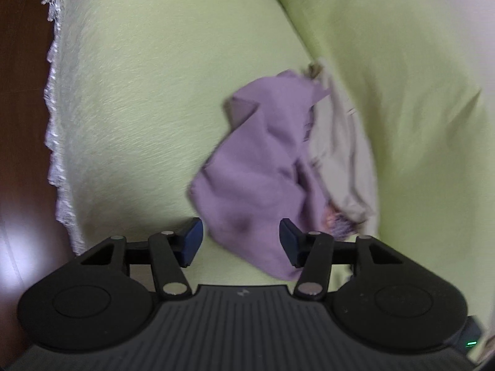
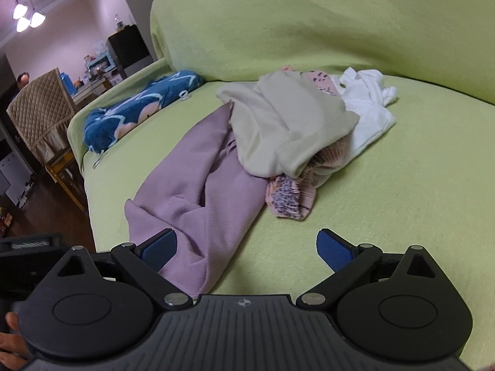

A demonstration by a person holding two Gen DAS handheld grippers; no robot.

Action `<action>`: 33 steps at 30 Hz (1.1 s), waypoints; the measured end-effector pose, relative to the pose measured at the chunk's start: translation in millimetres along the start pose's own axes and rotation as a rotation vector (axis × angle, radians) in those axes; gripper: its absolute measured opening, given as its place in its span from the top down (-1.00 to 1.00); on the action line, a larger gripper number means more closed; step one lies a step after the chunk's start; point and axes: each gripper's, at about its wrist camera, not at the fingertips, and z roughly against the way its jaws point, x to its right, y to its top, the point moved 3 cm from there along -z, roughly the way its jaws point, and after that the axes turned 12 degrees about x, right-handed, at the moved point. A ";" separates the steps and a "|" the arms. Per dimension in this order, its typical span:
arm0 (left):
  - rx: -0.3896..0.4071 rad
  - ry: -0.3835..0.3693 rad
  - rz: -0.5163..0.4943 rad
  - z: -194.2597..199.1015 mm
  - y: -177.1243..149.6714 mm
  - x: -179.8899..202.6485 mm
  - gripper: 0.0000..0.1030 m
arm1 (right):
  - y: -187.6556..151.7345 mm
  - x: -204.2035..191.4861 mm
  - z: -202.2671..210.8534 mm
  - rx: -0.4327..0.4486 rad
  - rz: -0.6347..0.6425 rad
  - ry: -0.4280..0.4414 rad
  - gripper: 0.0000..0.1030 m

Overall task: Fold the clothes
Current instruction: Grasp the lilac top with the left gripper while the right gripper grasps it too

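Observation:
A pile of clothes lies on a green sofa seat (image 2: 386, 191). A purple garment (image 2: 198, 191) spreads toward me, with a beige garment (image 2: 284, 123), a pink patterned piece (image 2: 287, 199) and a white garment (image 2: 368, 108) behind it. My right gripper (image 2: 246, 249) is open above the sofa, its left pad over the purple garment's near edge. In the left wrist view, my left gripper (image 1: 241, 241) is open, with the purple garment (image 1: 256, 167) lying between and beyond its pads and the beige garment (image 1: 337, 142) to the right.
A blue patterned blanket (image 2: 136, 108) lies at the sofa's left end. The sofa backrest (image 2: 309, 21) rises behind the pile. A lace trim (image 1: 55, 142) edges the seat above the dark wood floor (image 1: 21, 92). A quilted chair (image 2: 40, 111) and a kitchen area stand at left.

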 end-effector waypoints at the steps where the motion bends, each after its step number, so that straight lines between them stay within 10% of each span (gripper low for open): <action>1: -0.005 -0.005 0.004 -1.3 -0.6 0.9 0.08 | -0.4 0.9 -0.5 -0.002 -0.003 -0.001 -0.93; 14: 0.003 0.044 0.025 -24.5 -10.2 -14.0 0.42 | -2.0 3.5 -3.9 0.001 -0.004 -0.004 -0.88; 17: 0.035 0.054 0.012 -28.2 -9.5 -15.5 0.99 | -3.8 -3.7 -8.2 -0.002 0.034 0.024 -0.61; 21: 0.142 0.085 -0.083 -19.2 -1.6 -11.1 1.00 | -5.6 -25.6 -19.9 -0.013 0.182 0.054 -0.23; 31: 0.101 0.051 -0.022 -26.5 -5.0 -18.3 0.92 | -0.6 -61.1 -79.5 -0.005 0.481 -0.027 0.09; 33: 0.091 0.043 -0.016 -28.8 -5.5 -19.3 0.93 | -0.6 -57.1 -85.9 -0.016 0.477 -0.038 0.71</action>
